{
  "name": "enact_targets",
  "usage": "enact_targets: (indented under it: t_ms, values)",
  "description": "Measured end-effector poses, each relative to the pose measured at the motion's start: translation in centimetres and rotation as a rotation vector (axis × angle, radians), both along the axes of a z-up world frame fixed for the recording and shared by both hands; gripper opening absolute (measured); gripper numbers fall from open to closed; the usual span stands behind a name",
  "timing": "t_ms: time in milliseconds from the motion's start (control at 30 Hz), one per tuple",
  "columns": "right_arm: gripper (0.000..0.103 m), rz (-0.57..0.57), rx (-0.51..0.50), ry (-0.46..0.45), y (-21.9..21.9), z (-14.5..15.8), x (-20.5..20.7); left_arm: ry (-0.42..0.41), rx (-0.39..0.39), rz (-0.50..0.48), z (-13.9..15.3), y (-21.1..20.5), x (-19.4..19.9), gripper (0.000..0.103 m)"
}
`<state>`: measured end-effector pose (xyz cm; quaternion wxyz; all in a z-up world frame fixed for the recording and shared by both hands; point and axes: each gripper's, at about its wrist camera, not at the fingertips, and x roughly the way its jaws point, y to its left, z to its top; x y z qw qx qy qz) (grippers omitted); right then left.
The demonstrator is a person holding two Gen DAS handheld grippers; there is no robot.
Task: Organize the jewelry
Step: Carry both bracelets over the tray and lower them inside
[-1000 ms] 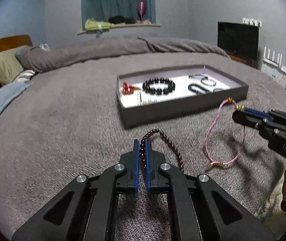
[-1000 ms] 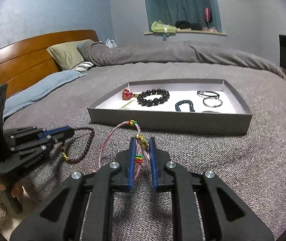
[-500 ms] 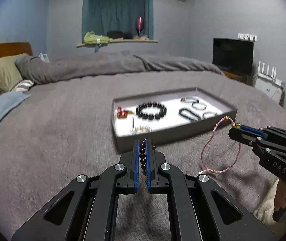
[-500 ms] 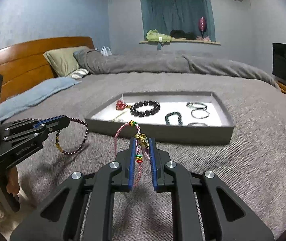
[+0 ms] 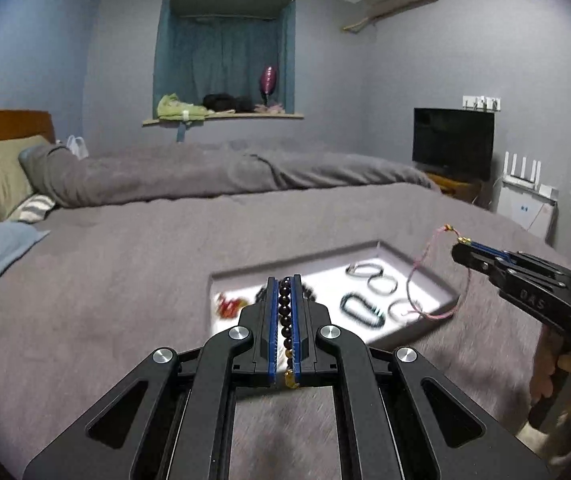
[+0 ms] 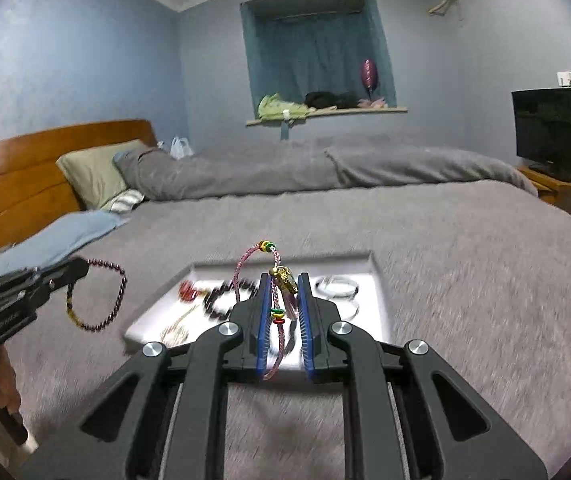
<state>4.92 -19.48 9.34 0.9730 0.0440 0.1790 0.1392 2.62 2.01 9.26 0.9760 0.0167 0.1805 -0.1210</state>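
Nearest the left-hand camera, the left tongs (image 5: pixel 284 292) are pinched tight on a dark beaded bracelet (image 5: pixel 284 312), its beads lined up between the blue pads and a gold bead showing at the bottom of the slot. A second ago that bracelet lay partly on the bed cover with only one end caught; now, seen from the right wrist, the whole loop hangs free in the air below the tong tips, clear of the bed (image 5: pixel 105 280). The right tongs (image 6: pixel 281 304) are nearly closed on a pink cord bracelet (image 6: pixel 275 308), gripping it by the gold charm and the coloured beads; its loop, which trailed on the cover a second ago, now dangles free too, over the right end of the tray in the left wrist view.

Beyond both tongs sits the grey tray (image 5: pixel 433 308), and it has slid lower and closer in both views, blurred by the motion. It already holds a black bead bracelet, several rings or bangles along its right side, and a small red piece at its left end.

My reading: both pickups are done and both pieces are being carried to the tray; setting them down in bare spots is what remains.
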Motion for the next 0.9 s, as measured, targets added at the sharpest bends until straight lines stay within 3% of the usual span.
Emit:
enact_targets:
  t_ms: [300,600,900]
  values:
    - [0.013,-0.002,0.027,0.024,0.7,1.9,7.5,0.076,-0.046,-0.104,-0.3,-3.8,6.5,0.006]
    - [0.013,0.021,-0.071,0.173,3.6,-2.3,13.3,0.304,-0.078,-0.151,-6.5,-4.2,11.3,0.006]
    - [0.013,0.009,-0.116,0.279,4.2,-4.5,15.1,0.395,-0.064,-0.113,-9.0,-2.7,12.6,0.006]
